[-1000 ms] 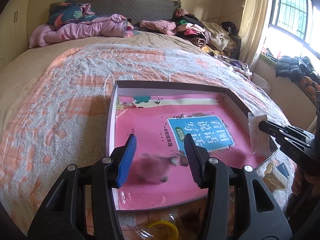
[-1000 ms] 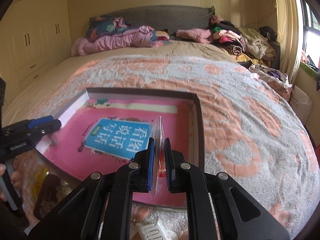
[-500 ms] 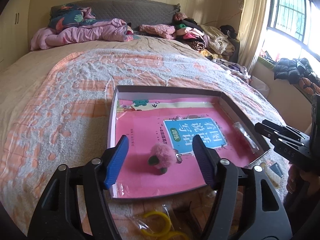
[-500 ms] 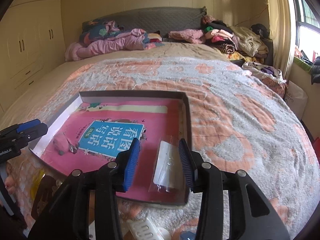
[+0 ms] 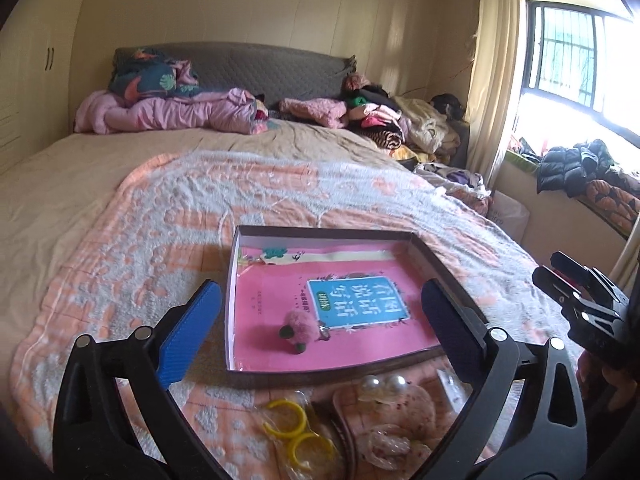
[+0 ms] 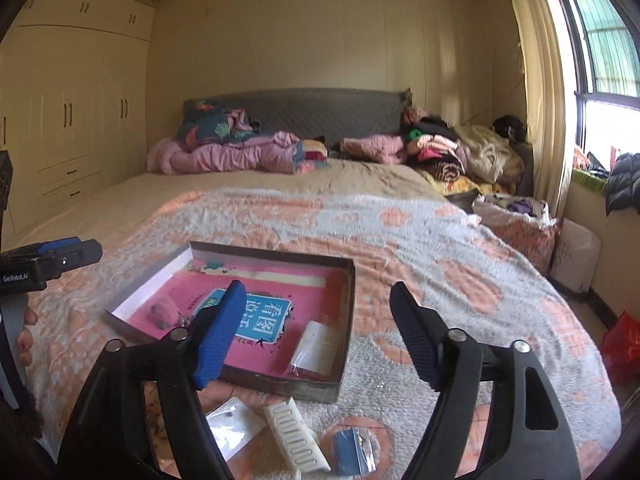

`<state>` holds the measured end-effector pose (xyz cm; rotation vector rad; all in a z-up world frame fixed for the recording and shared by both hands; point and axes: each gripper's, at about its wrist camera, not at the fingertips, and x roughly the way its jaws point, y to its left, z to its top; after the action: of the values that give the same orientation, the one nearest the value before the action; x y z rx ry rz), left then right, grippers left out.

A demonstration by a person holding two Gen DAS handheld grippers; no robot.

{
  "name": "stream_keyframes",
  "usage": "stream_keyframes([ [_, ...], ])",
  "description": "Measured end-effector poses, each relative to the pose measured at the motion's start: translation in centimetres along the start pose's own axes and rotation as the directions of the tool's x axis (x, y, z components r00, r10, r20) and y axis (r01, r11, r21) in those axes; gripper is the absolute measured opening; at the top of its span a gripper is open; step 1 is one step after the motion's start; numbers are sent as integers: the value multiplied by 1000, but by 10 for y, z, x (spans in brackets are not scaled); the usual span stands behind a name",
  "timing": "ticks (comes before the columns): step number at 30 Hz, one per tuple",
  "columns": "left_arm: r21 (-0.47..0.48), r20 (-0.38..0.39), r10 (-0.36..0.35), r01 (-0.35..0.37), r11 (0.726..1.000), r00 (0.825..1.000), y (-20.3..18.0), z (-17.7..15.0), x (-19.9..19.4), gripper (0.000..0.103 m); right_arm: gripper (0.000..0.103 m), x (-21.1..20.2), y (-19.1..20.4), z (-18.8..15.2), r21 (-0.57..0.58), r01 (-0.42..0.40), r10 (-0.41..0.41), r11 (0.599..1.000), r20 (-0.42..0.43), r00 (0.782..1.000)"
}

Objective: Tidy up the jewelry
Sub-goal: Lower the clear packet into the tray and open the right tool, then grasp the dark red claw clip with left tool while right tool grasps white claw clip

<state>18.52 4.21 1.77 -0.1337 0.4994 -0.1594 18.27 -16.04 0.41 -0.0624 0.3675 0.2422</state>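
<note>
A shallow cardboard box tray [image 5: 234, 280] [image 6: 349, 308] lies on the bed with a pink book [image 5: 280, 300] in its bottom. A pink fluffy pom-pom trinket [image 5: 302, 329] [image 6: 162, 308] rests on the book at the near left. A small clear bag [image 6: 316, 345] lies along the tray's right wall. My left gripper [image 5: 320, 292] hangs back from the tray, jaws still opening, with nothing between its fingers. My right gripper [image 6: 318, 292] is also back and raised, jaws opening, gripping nothing. Each gripper shows at the edge of the other's view: left gripper [image 6: 52, 256], right gripper [image 5: 576, 292].
Loose pieces lie on the blanket in front of the tray: yellow rings in a bag [image 5: 294, 432], a pearl clip [image 5: 384, 383], a white comb [image 6: 296, 436], a clear earring bag [image 6: 232, 424], a small blue bag [image 6: 352, 448]. Piled clothes [image 5: 376, 120] cover the bed's far end.
The left gripper let go of the pink pom-pom, the right let go of the clear bag, and both now lie in the tray. Both grippers widened and drew back and up.
</note>
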Motion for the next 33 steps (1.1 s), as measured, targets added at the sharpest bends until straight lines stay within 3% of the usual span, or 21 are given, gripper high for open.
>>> stream_keyframes([
  [15, 13, 22, -8, 8, 1000, 1000, -14, -16, -45, 92, 80, -55, 9, -15, -27, -25, 26, 999, 33, 999],
  [33, -2, -50, -19, 19, 1000, 999, -11, -61, -70, 92, 80, -78, 25, -40, -55, -63, 63, 996, -14, 998],
])
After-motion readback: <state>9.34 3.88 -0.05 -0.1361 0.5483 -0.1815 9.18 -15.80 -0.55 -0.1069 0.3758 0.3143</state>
